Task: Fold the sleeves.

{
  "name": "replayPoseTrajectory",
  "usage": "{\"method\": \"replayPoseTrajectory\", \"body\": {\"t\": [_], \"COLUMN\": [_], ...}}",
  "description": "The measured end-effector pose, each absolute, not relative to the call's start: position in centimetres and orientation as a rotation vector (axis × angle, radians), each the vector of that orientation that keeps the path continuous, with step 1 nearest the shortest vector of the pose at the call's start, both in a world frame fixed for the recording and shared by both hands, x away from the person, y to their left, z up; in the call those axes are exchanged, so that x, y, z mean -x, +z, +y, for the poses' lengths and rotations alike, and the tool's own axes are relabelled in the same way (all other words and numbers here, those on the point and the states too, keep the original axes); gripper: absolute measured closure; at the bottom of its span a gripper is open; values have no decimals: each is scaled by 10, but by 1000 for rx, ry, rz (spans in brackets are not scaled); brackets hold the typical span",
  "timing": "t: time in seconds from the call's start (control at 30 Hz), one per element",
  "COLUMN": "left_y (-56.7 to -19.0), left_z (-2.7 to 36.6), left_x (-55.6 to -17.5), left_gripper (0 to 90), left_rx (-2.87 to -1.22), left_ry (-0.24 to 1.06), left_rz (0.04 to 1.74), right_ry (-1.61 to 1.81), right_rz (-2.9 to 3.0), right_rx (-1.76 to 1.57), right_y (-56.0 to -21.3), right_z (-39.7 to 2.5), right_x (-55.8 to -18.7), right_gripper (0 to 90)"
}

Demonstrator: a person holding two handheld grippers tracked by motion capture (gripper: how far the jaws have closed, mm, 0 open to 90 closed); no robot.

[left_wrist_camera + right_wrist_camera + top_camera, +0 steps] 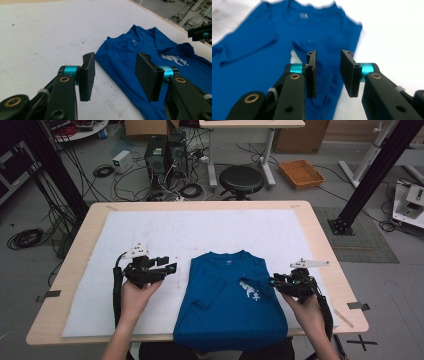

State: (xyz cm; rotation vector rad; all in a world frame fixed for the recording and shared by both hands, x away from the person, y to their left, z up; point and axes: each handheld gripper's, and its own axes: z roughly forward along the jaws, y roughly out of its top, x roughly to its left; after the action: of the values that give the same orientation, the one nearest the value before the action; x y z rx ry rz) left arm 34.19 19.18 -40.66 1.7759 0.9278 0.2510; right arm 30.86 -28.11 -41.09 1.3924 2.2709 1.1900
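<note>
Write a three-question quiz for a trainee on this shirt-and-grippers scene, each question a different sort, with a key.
1. True or false: the left gripper is shut on the blue T-shirt.
2. Multiple choice: where does the T-shirt's lower hem lie? A) folded up to the collar B) hanging over the table's near edge C) under the left gripper.
3. Fill in: the right gripper sits at the shirt's edge on the person's ______ side, above the white mat.

Key:
1. False: its jaws stand open, left of the shirt.
2. B.
3. Right; its jaws are open too, with nothing between them.
</note>
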Motion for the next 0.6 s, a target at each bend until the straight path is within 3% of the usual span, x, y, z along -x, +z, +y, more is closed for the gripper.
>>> {"method": "replayPoseTrajectory", "body": {"t": [0.1,0.17,0.2,0.27,0.47,0.6], "left_y": [-407,-407,-408,-408,-408,-408], "left_z": [190,190,190,190,191,189], "left_x": [-342,-342,-342,-343,-343,-342], "left_gripper": [501,501,501,499,499,499], "left_rx": [-1778,-1782,-1783,-1781,-1782,-1786], "left_ry": [251,250,250,249,245,244], "left_rz": [925,926,928,930,931,926], "right_ry": [1221,1215,1201,1205,1197,1185], "right_rz": [2313,2351,2396,2417,2557,2654], "right_rx": [-1407,-1404,-1358,-1328,-1139,-1062], "right_y": [-420,-424,-427,-428,-424,-426], "right_z": [-282,-280,-276,-273,-259,-259], "right_x": [-308,-308,-307,-306,-298,-298], "right_gripper": [678,748,847,877,880,804]}}
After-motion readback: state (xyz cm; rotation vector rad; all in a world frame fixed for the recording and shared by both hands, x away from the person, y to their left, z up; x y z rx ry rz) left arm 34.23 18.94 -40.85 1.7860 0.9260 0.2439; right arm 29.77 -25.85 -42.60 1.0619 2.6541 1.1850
